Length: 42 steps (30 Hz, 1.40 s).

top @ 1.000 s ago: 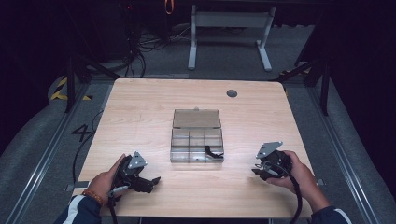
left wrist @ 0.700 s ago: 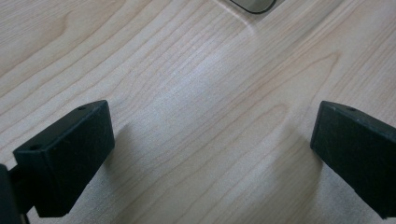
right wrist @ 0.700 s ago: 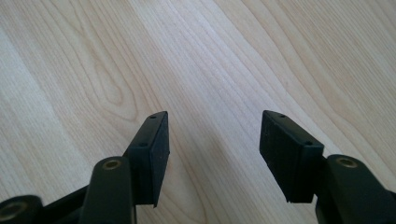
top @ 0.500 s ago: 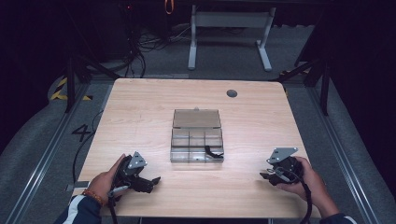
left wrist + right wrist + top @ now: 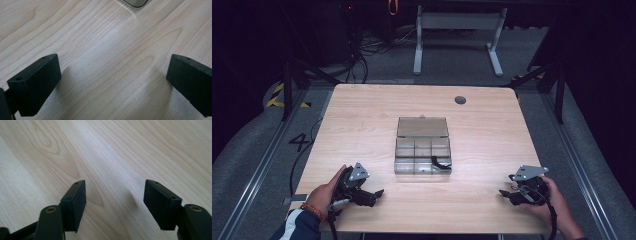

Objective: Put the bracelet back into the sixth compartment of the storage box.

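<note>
Near the table's (image 5: 362, 125) front edge, both grippers rest with nothing between their jaws. The left gripper (image 5: 373, 194) gapes wide; the right gripper (image 5: 507, 194) has just been opening. A dark piece (image 5: 439, 162), perhaps a clip, lies in the clear box (image 5: 422, 160).

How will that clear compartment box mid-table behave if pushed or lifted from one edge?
The clear compartment box looks like thin plastic, so probably light and apt to slide on the smooth wooden table. Its lid lies open behind it, so lifting one edge may let the lid flop. The small black part inside would likely shift.
</note>
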Each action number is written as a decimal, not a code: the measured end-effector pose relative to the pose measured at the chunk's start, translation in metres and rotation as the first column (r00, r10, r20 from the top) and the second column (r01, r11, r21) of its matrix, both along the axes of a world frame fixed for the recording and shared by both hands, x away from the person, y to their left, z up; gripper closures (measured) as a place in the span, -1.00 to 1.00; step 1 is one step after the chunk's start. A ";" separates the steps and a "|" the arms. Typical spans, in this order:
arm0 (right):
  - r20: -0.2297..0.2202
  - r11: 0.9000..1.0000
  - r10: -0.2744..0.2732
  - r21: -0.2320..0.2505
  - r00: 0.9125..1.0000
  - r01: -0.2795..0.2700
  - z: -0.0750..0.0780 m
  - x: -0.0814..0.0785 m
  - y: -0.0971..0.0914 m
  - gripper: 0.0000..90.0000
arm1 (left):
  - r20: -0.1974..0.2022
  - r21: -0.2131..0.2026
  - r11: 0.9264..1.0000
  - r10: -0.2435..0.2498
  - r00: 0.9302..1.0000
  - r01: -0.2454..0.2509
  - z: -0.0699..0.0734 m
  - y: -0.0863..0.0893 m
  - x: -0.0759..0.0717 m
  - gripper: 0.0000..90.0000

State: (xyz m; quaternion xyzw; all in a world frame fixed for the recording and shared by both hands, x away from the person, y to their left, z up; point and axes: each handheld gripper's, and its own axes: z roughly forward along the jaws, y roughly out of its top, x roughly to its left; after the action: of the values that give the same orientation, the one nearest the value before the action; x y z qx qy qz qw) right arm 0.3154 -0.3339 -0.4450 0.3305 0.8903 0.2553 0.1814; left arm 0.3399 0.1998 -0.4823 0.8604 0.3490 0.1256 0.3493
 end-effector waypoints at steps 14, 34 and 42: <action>0.065 0.964 -0.128 0.244 0.990 0.108 -0.024 -0.021 -0.037 -0.45 | 0.000 0.000 1.000 0.000 1.000 0.000 0.000 0.000 0.000 -1.00; 0.062 0.961 -0.154 0.241 0.986 0.135 -0.024 -0.022 -0.038 -0.53 | -0.001 0.000 1.000 0.001 1.000 -0.001 0.000 0.000 0.000 -1.00; 0.062 0.958 -0.175 0.241 0.983 0.156 -0.024 -0.021 -0.038 -0.54 | -0.001 0.000 1.000 0.001 1.000 -0.001 0.000 0.000 0.000 -1.00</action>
State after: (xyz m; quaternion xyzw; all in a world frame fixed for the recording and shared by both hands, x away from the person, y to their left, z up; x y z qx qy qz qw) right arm 0.2945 -0.3722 -0.4694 0.4122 0.8146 0.3566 0.1985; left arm 0.3396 0.1998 -0.4824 0.8604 0.3494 0.1254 0.3491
